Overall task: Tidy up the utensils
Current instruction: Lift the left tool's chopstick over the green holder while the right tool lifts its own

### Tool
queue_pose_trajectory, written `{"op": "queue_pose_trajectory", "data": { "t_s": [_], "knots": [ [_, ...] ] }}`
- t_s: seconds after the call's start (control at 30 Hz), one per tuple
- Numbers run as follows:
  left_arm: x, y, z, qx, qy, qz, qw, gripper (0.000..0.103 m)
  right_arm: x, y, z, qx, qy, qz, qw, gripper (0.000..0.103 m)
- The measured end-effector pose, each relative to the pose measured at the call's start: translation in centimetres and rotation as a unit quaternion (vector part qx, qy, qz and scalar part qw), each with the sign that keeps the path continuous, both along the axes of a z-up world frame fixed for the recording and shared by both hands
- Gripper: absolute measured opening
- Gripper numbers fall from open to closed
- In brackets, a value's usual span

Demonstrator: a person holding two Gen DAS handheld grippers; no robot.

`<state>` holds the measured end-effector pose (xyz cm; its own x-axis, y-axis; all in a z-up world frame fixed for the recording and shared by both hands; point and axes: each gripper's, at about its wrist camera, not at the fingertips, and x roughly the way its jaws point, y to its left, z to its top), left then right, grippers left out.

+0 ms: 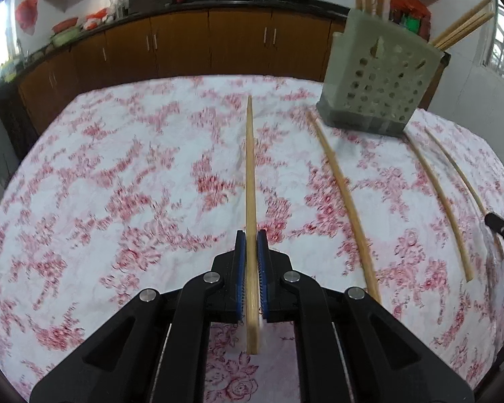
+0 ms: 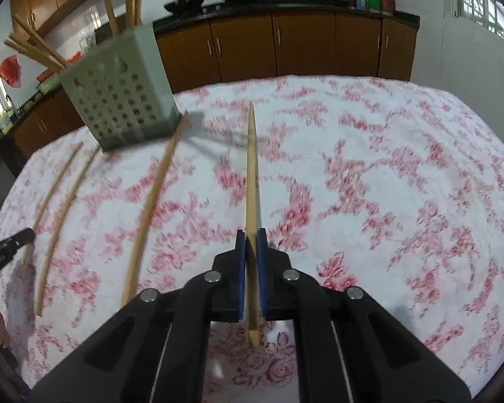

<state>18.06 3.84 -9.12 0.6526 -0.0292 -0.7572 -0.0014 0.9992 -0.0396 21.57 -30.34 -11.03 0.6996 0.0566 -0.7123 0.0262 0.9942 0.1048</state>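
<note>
I've got a chopstick in each tool. My left gripper (image 1: pixel 251 235) is clamped on one chopstick (image 1: pixel 250 168), blue pads pinching it low down, the long tapered end pointing away from me. My right gripper (image 2: pixel 251 233) is closed the same way on the second chopstick (image 2: pixel 252 168).

Both belong in the perforated holder (image 1: pixel 383 80), which stands at the far side of the table with several chopsticks already poking out of its top. To do this well, I think I should tip each stick toward upright, bring its end over the open rim and let go only once the stick is well inside. One hand at a time looks safer, since both tools head for the same opening.

More chopsticks lie loose on the cloth between my two tools, running away from me toward the holder's foot.

The table wears a white cloth with red roses (image 1: pixel 134 184). Behind it, brown cabinets (image 1: pixel 184 40) carry a dark counter with two woks; a window (image 2: pixel 484 3) sits on the right.
</note>
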Motion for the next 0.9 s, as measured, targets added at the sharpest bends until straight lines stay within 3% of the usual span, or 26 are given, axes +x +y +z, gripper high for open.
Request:
{"op": "queue_pose_trajectory", "data": {
  "t_s": [0.17, 0.37, 0.63, 0.77, 0.9],
  "knots": [
    [-0.6, 0.9, 5.0, -0.019, -0.068, 0.001, 0.9975, 0.008, -0.9, -0.2, 4.4, -0.004, -0.065, -0.006, 0.998, 0.008],
    [-0.1, 2.3, 11.4, -0.061, -0.141, 0.012, 0.9881, 0.008, -1.5, -0.8, 9.3, -0.001, -0.142, -0.009, 0.99, 0.008],
    [0.4, 2.4, 15.4, -0.073, -0.167, 0.002, 0.9833, 0.007, -1.5, -0.3, 14.4, 0.02, -0.202, 0.015, 0.979, 0.008],
    [-0.3, 1.7, 17.9, -0.08, -0.194, -0.018, 0.9776, 0.007, -2.3, 0.5, 18.3, 0.058, -0.24, 0.051, 0.968, 0.008],
    [-1.3, 0.0, 21.0, -0.093, -0.232, -0.043, 0.9671, 0.007, -3.1, 1.9, 22.3, 0.093, -0.289, 0.088, 0.949, 0.008]
  ]
}}
